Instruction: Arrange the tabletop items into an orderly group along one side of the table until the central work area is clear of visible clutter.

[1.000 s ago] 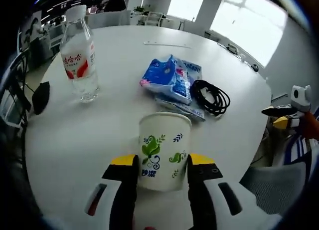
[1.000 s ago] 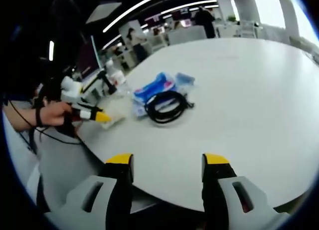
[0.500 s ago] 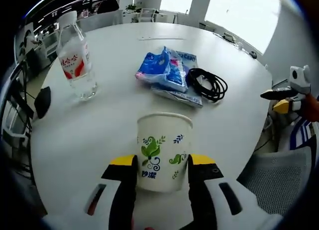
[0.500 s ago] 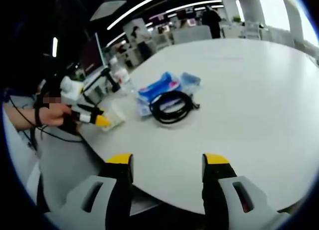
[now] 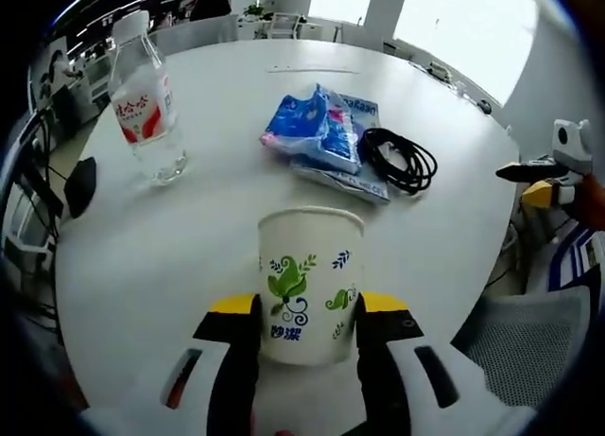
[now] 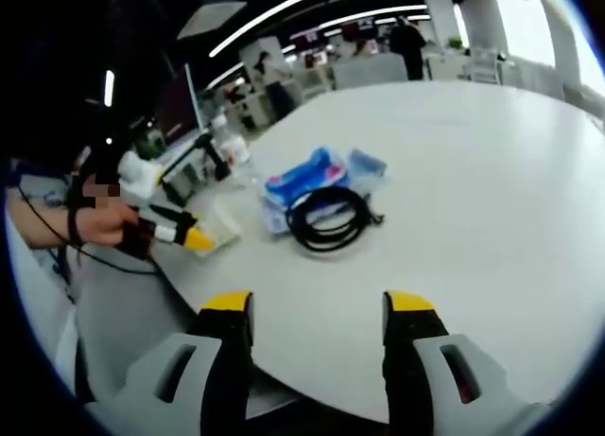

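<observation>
This is an open-plan office. A large round white table (image 6: 492,171) takes up the middle of the right gripper view, and behind it, toward the top, long strip lights (image 6: 284,15) run across a dark ceiling above rows of desks and white chairs (image 6: 364,70), with people standing among them. In the left gripper view, tall bright windows (image 5: 463,29) fill the upper right, more chairs (image 5: 194,34) stand past the table's far edge, and a grey mesh seat (image 5: 515,337) sits at lower right.
</observation>
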Available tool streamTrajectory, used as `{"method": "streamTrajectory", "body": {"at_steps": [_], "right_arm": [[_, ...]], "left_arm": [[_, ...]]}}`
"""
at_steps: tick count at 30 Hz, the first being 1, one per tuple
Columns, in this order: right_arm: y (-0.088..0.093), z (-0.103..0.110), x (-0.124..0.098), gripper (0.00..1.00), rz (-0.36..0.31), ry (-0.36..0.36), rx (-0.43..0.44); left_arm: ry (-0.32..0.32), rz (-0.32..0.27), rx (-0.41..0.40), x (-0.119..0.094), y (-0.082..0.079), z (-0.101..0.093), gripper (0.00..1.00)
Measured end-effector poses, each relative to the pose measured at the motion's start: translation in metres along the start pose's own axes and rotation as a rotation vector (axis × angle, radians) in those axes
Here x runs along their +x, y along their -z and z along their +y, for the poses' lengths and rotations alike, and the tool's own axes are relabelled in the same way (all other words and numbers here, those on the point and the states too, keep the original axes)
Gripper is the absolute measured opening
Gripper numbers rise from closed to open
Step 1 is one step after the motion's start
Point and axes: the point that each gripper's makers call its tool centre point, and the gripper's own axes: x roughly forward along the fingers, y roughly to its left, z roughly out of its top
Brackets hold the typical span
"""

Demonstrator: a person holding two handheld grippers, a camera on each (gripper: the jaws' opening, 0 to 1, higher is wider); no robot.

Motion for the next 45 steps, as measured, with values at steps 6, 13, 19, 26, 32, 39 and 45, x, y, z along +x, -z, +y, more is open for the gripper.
{"method": "streamTrajectory", "body": {"at_steps": [6, 13, 19, 26, 32, 39, 45], "right_arm": [[-0.013, 0.011, 0.008, 0.53, -0.011, -0.036, -0.034], [-0.023, 0.028, 0.021, 0.50, -0.012, -0.092, -0.053], [-0.032, 0.059, 0.037, 0.47, 0.004, -0.191, -0.094], [-0.040, 0.103, 0.053, 0.46, 0.028, -0.343, -0.137], [-0.034, 0.130, 0.061, 0.46, 0.079, -0.456, -0.161], [-0.029, 0.145, 0.062, 0.43, 0.100, -0.524, -0.141], [-0.038, 0.156, 0.060, 0.39, 0.089, -0.560, -0.141]], "left_arm": [[0.006, -0.059, -0.034, -0.015, -0.009, -0.005, 0.39], [0.054, -0.115, -0.039, -0.024, -0.012, -0.023, 0.39], [0.091, -0.114, 0.004, -0.026, -0.007, -0.046, 0.39], [0.147, -0.112, 0.061, -0.028, -0.003, -0.078, 0.39], [0.159, -0.097, 0.205, -0.030, 0.003, -0.097, 0.39], [0.149, -0.119, 0.344, -0.037, -0.005, -0.108, 0.39], [0.148, -0.154, 0.382, -0.044, -0.020, -0.112, 0.39]]}}
